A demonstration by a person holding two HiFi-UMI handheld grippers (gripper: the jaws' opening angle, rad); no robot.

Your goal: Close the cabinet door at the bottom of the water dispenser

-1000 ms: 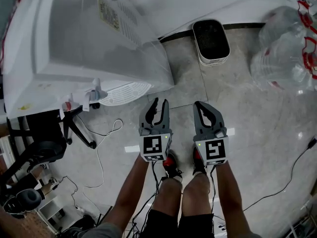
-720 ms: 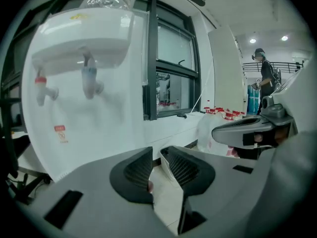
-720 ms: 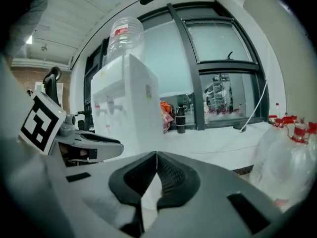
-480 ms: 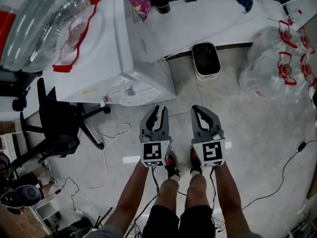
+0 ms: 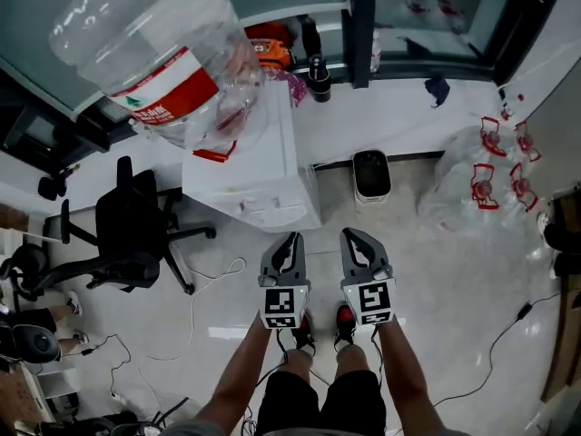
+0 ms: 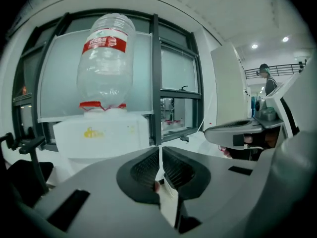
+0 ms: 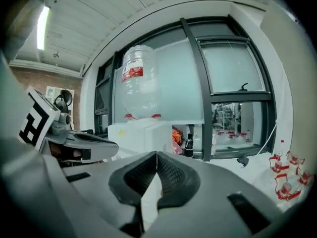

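1. Water dispenser (image 5: 263, 184): a white box (one only) standing on the floor against the window wall, between the office chair (image 5: 132, 230) and the white bin (image 5: 371, 175), ahead of both claws.
2. One big clear bottle (image 5: 163, 57) with a red label sits neck-down on top of it.
3. Seen from above, its front shows as a plain white face; the cabinet door at the foot can't be made out.
4. Left claw (image 5: 289, 242): one. Its jaws have just been closing and are now all but together, with nothing between them (only a sliver of a gap shows in the left gripper view).
5. Right claw (image 5: 356, 240): one, tips touching, empty.
6. Both claws are held level in the air, side by side, touching nothing.
7. Also one chair, one bin, and one dark bottle (image 5: 319, 73) on the sill.
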